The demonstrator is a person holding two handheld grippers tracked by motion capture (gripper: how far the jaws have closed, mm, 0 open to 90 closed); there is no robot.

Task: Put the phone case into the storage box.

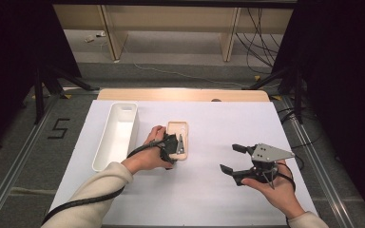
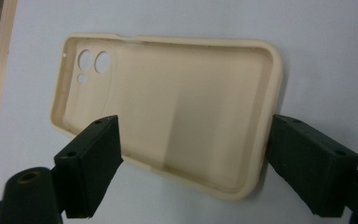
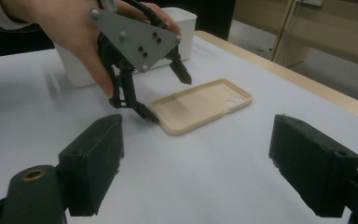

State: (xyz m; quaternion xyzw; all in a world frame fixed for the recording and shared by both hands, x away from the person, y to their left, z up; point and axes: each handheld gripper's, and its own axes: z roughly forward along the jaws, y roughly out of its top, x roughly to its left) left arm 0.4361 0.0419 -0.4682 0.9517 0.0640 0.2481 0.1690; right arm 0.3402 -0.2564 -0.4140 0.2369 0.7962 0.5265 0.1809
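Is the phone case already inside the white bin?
No, the beige phone case lies on the table sheet beside the white bin, between the left gripper's open jaws.

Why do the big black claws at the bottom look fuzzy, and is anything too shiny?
In the left gripper view they sit too near the camera, so they blur, while the beige phone case looks sharp. In the right gripper view the hand looks soft. In the high view the white table is evenly lit, without glare.

My sleeves (image 1: 100,183) are cream-coloured knit. Each gripper (left (image 1: 177,144), right (image 1: 233,158)) is black, with blocky screw-holed jaws, a brass-ringed joint, a grey three-cornered plate (image 1: 269,152) dotted with screws, and a black ribbed cable (image 1: 83,201).
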